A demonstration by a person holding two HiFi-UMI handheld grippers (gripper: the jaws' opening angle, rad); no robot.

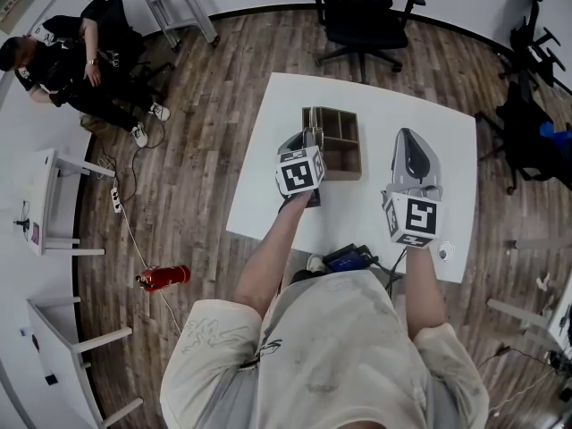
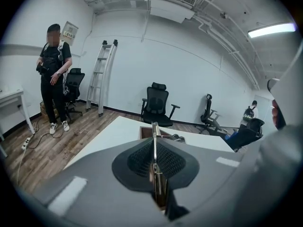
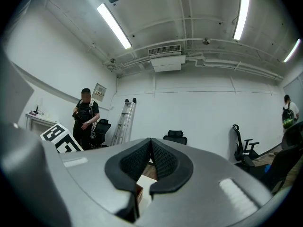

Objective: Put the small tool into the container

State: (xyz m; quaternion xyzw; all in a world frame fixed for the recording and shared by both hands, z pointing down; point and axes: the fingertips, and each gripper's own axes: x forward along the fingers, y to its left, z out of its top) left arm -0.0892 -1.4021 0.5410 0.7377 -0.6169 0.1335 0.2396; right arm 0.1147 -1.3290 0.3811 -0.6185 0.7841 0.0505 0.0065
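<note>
A wooden container [image 1: 343, 160] with several compartments stands on the white table [image 1: 268, 186]. My left gripper [image 1: 306, 138] hovers at the container's near left corner, shut on a thin metal tool [image 2: 154, 135] that stands upright between the pads. In the left gripper view the left gripper [image 2: 154, 150] points at the container [image 2: 145, 132] just beyond the jaws. My right gripper [image 1: 407, 136] hangs over the table to the right of the container. In the right gripper view that gripper [image 3: 150, 144] has its pads touching with nothing between them.
A black device [image 1: 350, 257] and a small round object [image 1: 444, 251] lie at the table's near edge. A black office chair [image 1: 362, 12] stands behind the table. A person [image 1: 76, 65], a ladder [image 1: 179, 3] and a red fire extinguisher [image 1: 165, 277] are off to the left.
</note>
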